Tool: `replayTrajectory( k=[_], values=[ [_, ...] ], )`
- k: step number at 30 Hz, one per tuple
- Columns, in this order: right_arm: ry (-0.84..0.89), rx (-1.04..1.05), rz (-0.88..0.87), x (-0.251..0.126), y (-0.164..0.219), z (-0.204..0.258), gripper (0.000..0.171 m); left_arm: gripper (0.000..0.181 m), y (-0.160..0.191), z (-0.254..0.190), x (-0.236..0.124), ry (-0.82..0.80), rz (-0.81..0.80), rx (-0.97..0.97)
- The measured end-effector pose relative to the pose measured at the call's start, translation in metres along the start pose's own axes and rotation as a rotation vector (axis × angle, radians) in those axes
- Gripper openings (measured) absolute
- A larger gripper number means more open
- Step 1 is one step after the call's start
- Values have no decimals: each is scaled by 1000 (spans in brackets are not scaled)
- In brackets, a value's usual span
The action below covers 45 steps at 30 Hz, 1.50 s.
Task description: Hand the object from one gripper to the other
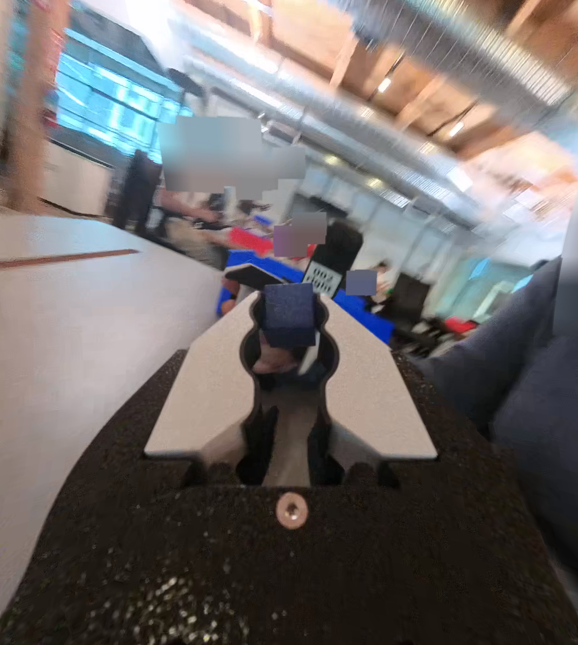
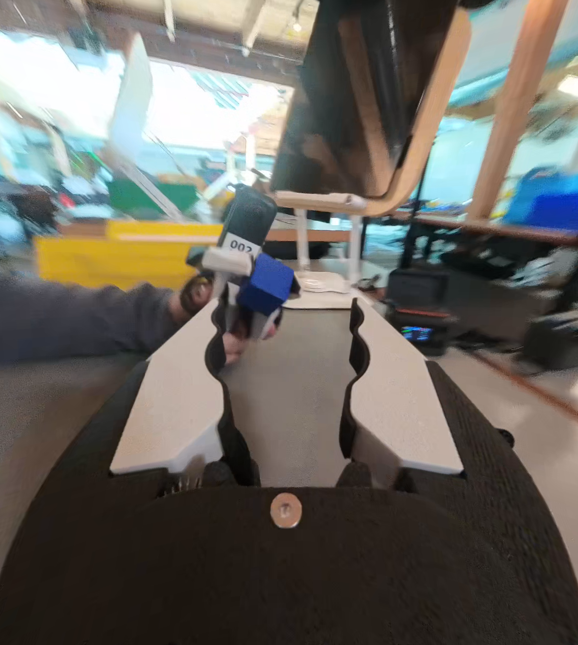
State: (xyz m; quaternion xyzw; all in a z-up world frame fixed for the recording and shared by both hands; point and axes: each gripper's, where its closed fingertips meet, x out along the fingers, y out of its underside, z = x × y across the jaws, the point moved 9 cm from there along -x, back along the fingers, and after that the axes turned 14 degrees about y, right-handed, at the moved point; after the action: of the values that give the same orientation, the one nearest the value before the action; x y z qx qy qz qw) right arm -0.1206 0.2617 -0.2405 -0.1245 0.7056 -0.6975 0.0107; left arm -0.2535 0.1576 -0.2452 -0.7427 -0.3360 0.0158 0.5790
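Left gripper [image 1: 289, 307]: closed on a blue cube [image 1: 289, 316], pinched at the fingertips, held up in the air.
Right gripper [image 2: 287, 316]: fingers spread wide, nothing between them.
Cube from the right view: blue cube [image 2: 264, 288] in the left gripper [image 2: 263, 296], near the right gripper's left fingertip [image 2: 210, 314], not touching.
Sleeve [image 2: 53, 314]: dark, reaching in from the left.

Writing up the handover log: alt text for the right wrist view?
The open right gripper faces the left gripper, shut on a small blue foam cube just beyond the right's fingertips, not yet between them.
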Motion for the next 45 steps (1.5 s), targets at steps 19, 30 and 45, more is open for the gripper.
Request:
replayTrajectory(
  k=[19,30,45],
  values=[
    [212,-427,26,12,4,21,26,43,1,7,0,-36,-86,-58],
    [-57,402,110,-4,7,-21,26,69,22,-12,21,-564,557,1009],
    [-280,638,241,1,17,-13,26,26,36,-23,34,-583,747,1342]
  ],
)
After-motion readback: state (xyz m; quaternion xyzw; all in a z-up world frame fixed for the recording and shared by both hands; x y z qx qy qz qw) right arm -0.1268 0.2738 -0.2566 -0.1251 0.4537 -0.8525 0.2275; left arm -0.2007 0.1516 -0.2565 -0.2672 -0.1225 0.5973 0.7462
